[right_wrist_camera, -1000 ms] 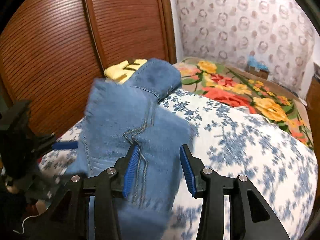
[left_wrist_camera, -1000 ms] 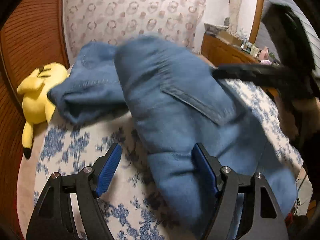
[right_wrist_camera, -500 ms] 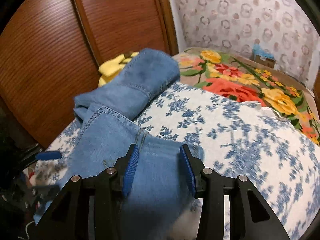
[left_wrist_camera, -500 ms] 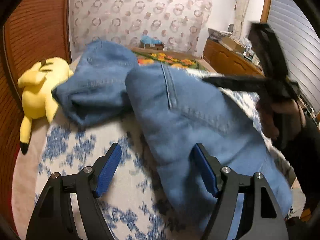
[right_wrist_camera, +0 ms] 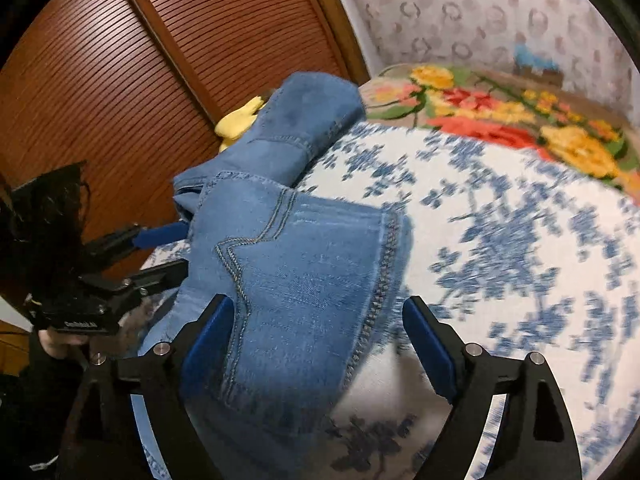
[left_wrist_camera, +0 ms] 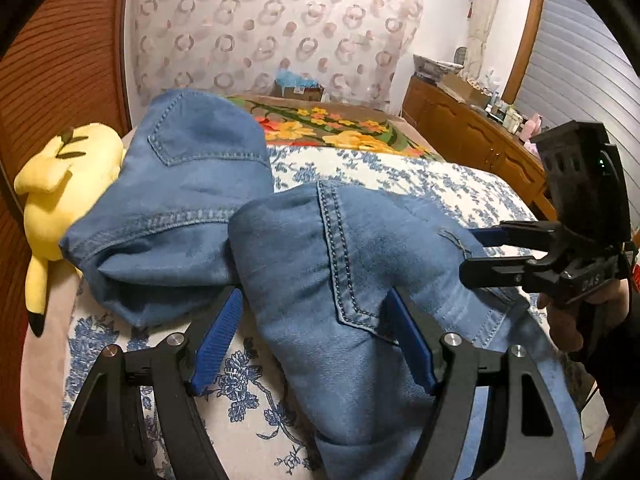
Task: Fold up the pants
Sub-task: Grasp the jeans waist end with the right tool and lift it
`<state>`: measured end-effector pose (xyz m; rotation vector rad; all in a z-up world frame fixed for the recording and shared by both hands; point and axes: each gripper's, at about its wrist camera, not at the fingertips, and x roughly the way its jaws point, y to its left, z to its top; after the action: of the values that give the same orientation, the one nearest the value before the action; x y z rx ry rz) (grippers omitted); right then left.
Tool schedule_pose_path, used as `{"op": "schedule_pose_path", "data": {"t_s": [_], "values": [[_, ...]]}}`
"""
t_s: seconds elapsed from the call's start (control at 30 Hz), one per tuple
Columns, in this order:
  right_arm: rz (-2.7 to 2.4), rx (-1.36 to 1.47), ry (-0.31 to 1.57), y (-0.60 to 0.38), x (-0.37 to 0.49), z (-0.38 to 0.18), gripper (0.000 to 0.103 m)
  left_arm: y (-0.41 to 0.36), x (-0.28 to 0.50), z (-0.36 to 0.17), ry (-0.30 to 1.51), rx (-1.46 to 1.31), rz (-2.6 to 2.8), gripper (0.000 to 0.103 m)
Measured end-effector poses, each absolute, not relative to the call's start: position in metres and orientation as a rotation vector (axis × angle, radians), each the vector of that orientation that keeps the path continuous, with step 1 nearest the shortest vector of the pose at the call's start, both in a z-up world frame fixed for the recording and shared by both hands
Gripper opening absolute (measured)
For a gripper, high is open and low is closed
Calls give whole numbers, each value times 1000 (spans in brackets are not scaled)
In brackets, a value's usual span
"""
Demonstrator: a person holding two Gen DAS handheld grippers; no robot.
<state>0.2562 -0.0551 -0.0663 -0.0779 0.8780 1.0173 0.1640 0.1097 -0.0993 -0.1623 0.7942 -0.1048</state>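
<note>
Pants (left_wrist_camera: 320, 264), blue denim, lie bunched on the blue-flowered bedspread (left_wrist_camera: 420, 176), one part folded back toward a yellow plush toy (left_wrist_camera: 60, 192). My left gripper (left_wrist_camera: 314, 342) stands wide, denim between the jaws, pads not pressing. My right gripper (right_wrist_camera: 318, 346) is opening, cloth lying loose between its jaws.
</note>
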Motion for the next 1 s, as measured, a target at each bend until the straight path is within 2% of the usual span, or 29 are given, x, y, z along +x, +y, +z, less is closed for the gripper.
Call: {"op": "schedule_pose_path", "data": {"t_s": [0.2, 0.27, 0.33, 0.37, 0.4, 0.43, 0.63, 1.0], "values": [[1113, 11, 931, -44, 278, -84, 87, 115, 165, -104, 784, -197, -124, 75], [1133, 36, 941, -43, 280, -87, 80, 116, 166, -105, 783, -203, -127, 75], [1169, 61, 944, -44, 280, -87, 59, 118, 166, -106, 778, -210, -129, 74], [1168, 53, 933, -45, 277, -84, 52, 119, 166, -105, 776, -220, -134, 72], [1172, 44, 916, -45, 274, -80, 36, 120, 167, -104, 776, -231, -139, 72], [1180, 50, 895, -46, 270, -73, 31, 121, 166, -102, 768, -242, -141, 72], [1183, 19, 785, -40, 250, -26, 26, 132, 148, -59, 627, -278, -123, 72], [1256, -95, 572, 13, 231, 79, 25, 184, 122, 36, 381, -255, 2, 70]]}}
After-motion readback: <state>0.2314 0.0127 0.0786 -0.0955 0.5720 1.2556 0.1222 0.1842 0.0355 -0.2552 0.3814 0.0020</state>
